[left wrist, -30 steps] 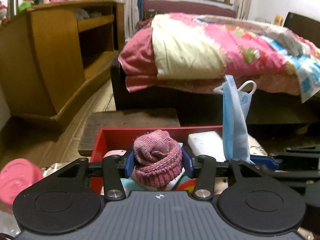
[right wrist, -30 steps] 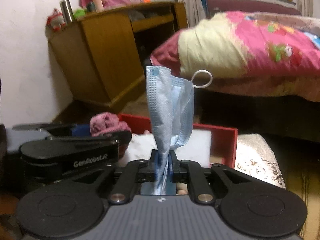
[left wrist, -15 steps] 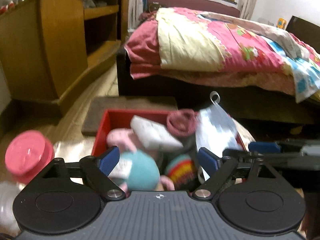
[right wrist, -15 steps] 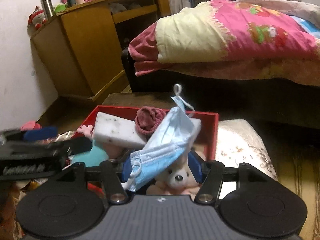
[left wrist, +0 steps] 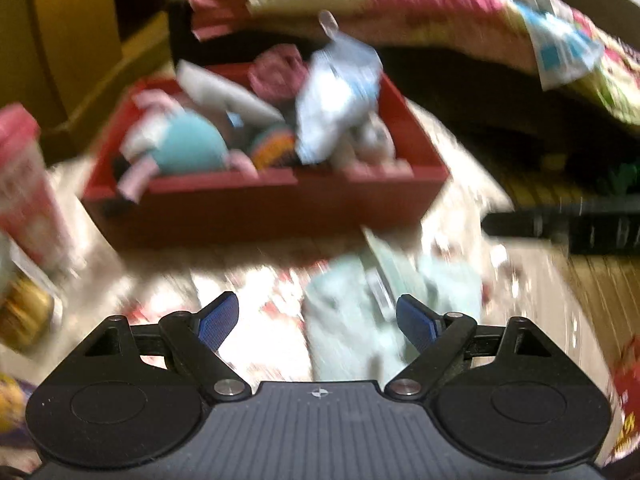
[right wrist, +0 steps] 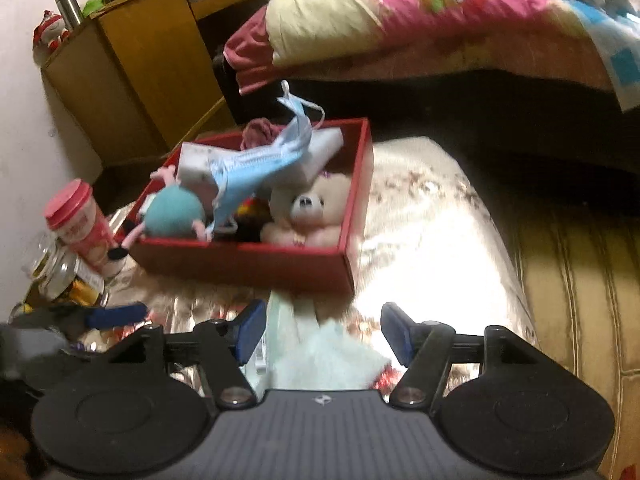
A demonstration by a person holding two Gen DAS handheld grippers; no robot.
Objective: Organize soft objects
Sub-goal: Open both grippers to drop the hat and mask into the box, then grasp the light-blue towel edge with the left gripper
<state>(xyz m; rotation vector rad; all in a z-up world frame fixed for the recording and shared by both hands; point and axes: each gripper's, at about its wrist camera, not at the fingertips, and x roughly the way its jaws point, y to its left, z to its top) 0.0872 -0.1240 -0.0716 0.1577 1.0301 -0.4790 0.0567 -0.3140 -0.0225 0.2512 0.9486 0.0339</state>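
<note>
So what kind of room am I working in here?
Most likely a home bedroom. A bed with a pink floral quilt stands behind the work area, a wooden cabinet sits by the wall, and a red box of soft toys rests on a low cloth-covered surface.

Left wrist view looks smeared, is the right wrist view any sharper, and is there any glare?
Left wrist view: heavy motion blur over the red box and its toys. Right wrist view: sharper, the teddy bear reads clearly; strong glare off the shiny cloth beside the box.
</note>
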